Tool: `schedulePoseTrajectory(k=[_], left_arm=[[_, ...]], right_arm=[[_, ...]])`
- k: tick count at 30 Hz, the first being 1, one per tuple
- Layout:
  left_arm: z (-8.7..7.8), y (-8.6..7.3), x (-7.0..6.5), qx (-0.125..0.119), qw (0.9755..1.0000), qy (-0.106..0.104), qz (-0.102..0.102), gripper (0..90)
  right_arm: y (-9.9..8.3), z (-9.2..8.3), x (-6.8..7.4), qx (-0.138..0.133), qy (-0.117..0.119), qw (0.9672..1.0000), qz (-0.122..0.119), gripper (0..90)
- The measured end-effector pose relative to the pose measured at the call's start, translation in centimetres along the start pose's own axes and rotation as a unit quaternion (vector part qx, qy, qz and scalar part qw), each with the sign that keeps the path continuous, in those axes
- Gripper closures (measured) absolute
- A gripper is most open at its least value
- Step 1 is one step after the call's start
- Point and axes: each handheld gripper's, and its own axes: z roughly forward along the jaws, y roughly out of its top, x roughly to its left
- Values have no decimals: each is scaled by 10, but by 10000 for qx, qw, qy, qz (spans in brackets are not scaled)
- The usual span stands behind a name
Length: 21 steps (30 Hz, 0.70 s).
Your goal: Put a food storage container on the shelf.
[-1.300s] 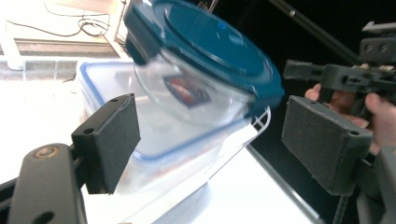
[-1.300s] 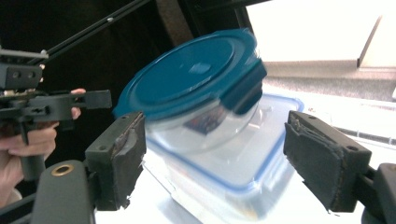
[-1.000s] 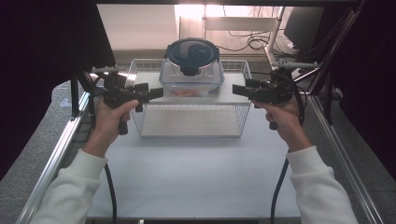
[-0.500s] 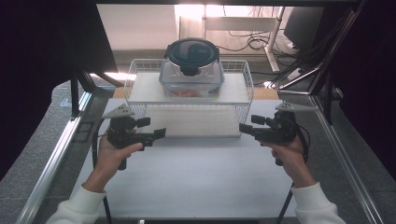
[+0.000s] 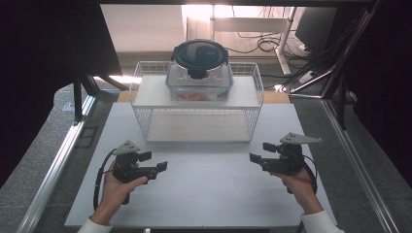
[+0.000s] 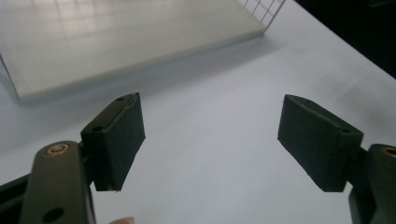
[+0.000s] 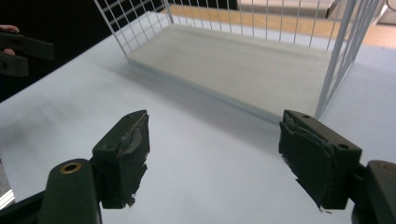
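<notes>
The white surface (image 5: 204,194) carries a white wire rack (image 5: 197,104) at the middle of its far edge, with two pale shelves, the lower one bare. On the upper shelf sits a clear container (image 5: 199,73) with a dark round lid, something orange inside. Near the front left corner the left gripper (image 5: 162,166) is held with jaws spread, nothing between them; near the front right corner the right gripper (image 5: 253,158) likewise, spread and empty. Both stand well apart from the rack, bare surface between.
</notes>
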Motion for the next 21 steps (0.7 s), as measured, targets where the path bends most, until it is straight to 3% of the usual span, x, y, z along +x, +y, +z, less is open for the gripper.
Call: schedulePoseTrajectory(k=[4, 14, 21], left_arm=[[4, -7, 0, 149, 9998, 96, 41, 220], [-3, -8, 3, -9, 9999, 126, -64, 227], [-1, -9, 3, 26, 9999, 145, -54, 225]], right_arm=[[-6, 6, -2, 81, 22, 9999, 69, 244], [-5, 0, 0, -2, 27, 10000, 41, 240], [-7, 1, 0, 5, 9, 10000, 82, 222]])
